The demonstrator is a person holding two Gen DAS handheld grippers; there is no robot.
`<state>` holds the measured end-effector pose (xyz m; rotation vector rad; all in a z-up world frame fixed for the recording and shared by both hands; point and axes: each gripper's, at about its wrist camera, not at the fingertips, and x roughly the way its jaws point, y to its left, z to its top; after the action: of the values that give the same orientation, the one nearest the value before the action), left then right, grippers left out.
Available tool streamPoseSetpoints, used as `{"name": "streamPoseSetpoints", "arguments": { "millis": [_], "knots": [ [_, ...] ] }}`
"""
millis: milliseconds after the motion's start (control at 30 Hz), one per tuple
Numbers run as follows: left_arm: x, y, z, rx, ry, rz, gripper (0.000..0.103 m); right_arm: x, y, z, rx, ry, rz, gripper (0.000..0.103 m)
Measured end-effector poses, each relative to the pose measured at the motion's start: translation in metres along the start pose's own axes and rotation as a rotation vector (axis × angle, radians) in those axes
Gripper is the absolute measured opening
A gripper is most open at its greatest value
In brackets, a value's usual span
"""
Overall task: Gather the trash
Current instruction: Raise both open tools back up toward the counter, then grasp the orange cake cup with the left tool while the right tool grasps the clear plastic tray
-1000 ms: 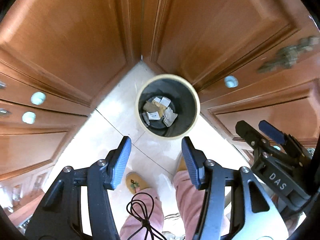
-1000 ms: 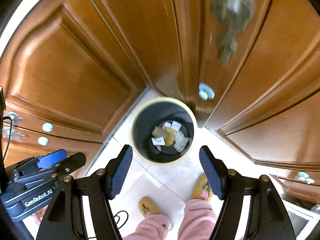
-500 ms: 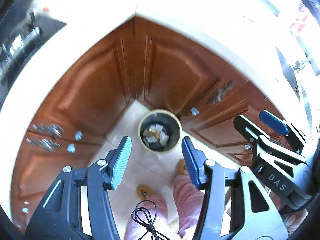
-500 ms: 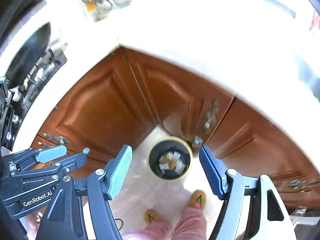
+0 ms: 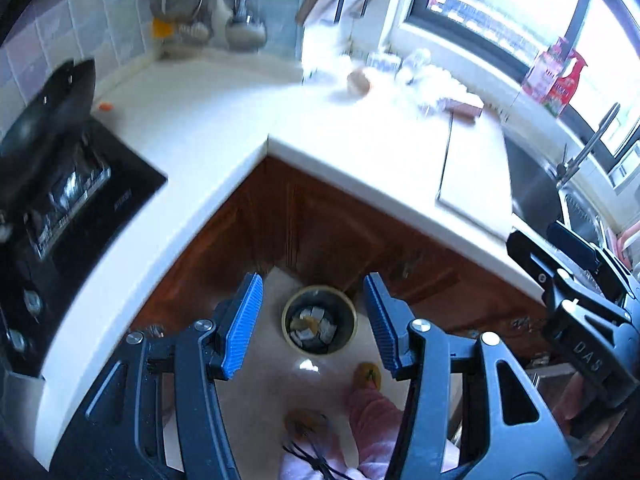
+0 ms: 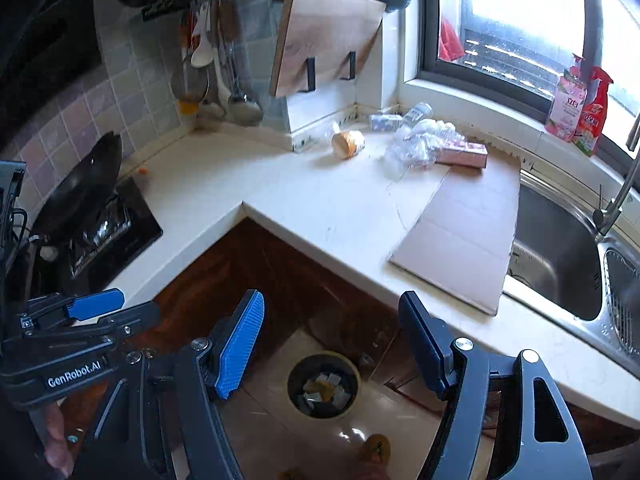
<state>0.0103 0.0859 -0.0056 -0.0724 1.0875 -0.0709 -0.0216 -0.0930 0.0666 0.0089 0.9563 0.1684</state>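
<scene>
A round trash bin [image 5: 319, 320] with paper scraps inside stands on the floor in the cabinet corner; it also shows in the right wrist view [image 6: 324, 385]. Both grippers are raised high above it. My left gripper [image 5: 312, 320] is open and empty. My right gripper [image 6: 332, 344] is open and empty. On the white countertop [image 6: 304, 200] far ahead lie a crumpled clear plastic bag [image 6: 416, 142], a pink box [image 6: 464, 154], a tan cup on its side [image 6: 347, 143] and a flat cardboard sheet [image 6: 460, 232].
A black stove with a wok [image 6: 80, 196] is at the left. A steel sink [image 6: 560, 252] with a tap is at the right. Utensils and a cutting board [image 6: 320, 40] hang on the tiled wall. Bottles [image 6: 580, 104] stand on the window sill.
Both grippers have risen from just above the bin to above counter height and tilted up. The countertop, stove and sink have come into view. Both stay open and empty.
</scene>
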Motion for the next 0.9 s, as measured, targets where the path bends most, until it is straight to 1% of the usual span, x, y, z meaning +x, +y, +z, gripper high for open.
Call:
{"name": "streamPoseSetpoints", "arguments": {
  "millis": [67, 133, 233, 400, 500, 600, 733, 800, 900],
  "knots": [
    [-0.009, -0.005, 0.016, 0.01, -0.018, -0.007, 0.052, -0.01, -0.012, 0.018, 0.008, -0.004, 0.003, 0.071],
    [-0.014, -0.01, 0.031, 0.018, -0.038, -0.009, 0.059, -0.018, -0.03, 0.032, 0.014, -0.011, 0.004, 0.072],
    [-0.023, -0.024, 0.062, 0.036, -0.078, 0.006, 0.06, -0.017, -0.057, 0.058, 0.027, -0.017, 0.02, 0.074],
    [-0.014, -0.056, 0.123, 0.045, -0.101, 0.048, 0.061, 0.001, -0.116, 0.115, 0.013, -0.033, 0.057, 0.075],
    [0.005, -0.075, 0.16, 0.042, -0.094, 0.079, 0.062, 0.025, -0.152, 0.155, 0.01, -0.03, 0.087, 0.076],
    [0.038, -0.091, 0.198, 0.019, -0.059, 0.088, 0.062, 0.063, -0.191, 0.197, 0.021, -0.014, 0.123, 0.08],
    [0.094, -0.1, 0.234, -0.026, -0.017, 0.09, 0.062, 0.134, -0.242, 0.243, 0.058, 0.038, 0.177, 0.08],
    [0.126, -0.103, 0.249, -0.051, -0.003, 0.085, 0.062, 0.177, -0.265, 0.26, 0.085, 0.077, 0.213, 0.08],
    [0.181, -0.107, 0.271, -0.075, 0.001, 0.073, 0.062, 0.244, -0.297, 0.273, 0.133, 0.143, 0.257, 0.08]
  ]
}}
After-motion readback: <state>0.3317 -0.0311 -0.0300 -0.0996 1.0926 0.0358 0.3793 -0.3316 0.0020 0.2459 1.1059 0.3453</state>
